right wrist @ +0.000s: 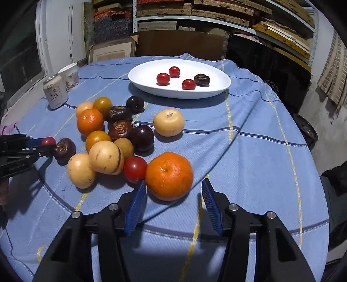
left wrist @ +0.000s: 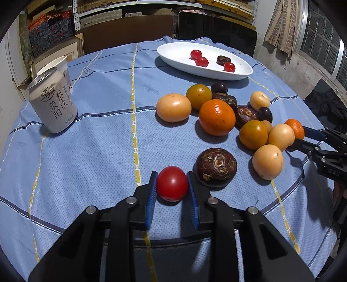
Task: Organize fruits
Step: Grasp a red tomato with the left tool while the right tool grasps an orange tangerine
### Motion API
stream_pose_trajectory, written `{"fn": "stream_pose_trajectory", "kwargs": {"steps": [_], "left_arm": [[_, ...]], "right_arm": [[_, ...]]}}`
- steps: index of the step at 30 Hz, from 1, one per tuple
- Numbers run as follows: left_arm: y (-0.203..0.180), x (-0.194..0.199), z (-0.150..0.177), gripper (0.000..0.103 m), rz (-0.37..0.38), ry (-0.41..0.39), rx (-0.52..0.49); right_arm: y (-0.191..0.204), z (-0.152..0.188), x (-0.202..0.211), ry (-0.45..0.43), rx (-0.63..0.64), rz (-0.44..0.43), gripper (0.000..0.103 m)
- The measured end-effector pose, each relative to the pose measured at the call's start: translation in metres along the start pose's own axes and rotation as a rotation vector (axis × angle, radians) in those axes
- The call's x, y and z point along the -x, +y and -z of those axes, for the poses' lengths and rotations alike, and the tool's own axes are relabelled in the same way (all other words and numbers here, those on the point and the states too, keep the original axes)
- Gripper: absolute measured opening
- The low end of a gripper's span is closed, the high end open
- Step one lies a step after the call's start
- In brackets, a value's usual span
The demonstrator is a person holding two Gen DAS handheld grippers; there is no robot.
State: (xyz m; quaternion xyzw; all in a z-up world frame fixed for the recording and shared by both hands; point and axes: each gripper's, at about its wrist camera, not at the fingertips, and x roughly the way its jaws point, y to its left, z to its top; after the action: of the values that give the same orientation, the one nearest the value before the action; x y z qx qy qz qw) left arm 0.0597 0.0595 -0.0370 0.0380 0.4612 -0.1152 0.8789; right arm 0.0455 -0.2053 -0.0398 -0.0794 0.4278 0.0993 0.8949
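— What does my left gripper (left wrist: 172, 188) have?
— Its ribbed blue fingers (left wrist: 151, 195) grip a smooth, glossy cherry tomato (left wrist: 172, 184) low over the worktop's woven blue cloth (left wrist: 91, 151).
— And my right gripper (right wrist: 172, 194)?
— Spread wide, holding nothing, flanking a dimpled round tangerine (right wrist: 169, 175). The oval white plate (right wrist: 138, 80) sits beyond.

Can (left wrist: 53, 102): pale drink can with dark printed characters, standing on the left side of the tablecloth.
Paper cup (left wrist: 61, 65): white, just behind the can, partly hidden by it.
Tablecloth (left wrist: 104, 151): light blue with yellow and dark blue stripes, covering the table.
Shelves (right wrist: 216, 15): along the back wall, stacked with flat boxes.
Picture frame (right wrist: 110, 52): leaning against the wall behind the table.
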Motion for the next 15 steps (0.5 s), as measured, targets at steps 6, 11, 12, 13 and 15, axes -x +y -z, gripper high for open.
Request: {"fn": "stream_pose_trajectory", "kwargs": {"steps": [6,11,12,13,15], "left_arm": [[0.0,0.0,0.0,0.026,-0.005,0.0,0.008],[-0.001,0.002,0.001,0.026,-0.009,0.003,0.019],[0.0,0.003,0.001,0.026,-0.009,0.005,0.022],[0.0,0.005,0.001,0.026,-0.008,0.004,0.023],[-0.001,0.01,0.001,0.026,-0.011,-0.004,0.018]], "right_arm": [[-0.001,-0.008,-0.008,-0.001,-0.001,-0.017,0.048],[-0.008,-0.006,-0.004,-0.006,-0.056,-0.058,0.047],[-0.009,-0.005,-0.001,-0.014,-0.065,-0.067,0.047],[-0.011,-0.004,0.004,-0.028,-0.077,-0.077,0.047],[-0.014,-0.002,0.013,-0.047,-0.095,-0.091,0.047]]}}
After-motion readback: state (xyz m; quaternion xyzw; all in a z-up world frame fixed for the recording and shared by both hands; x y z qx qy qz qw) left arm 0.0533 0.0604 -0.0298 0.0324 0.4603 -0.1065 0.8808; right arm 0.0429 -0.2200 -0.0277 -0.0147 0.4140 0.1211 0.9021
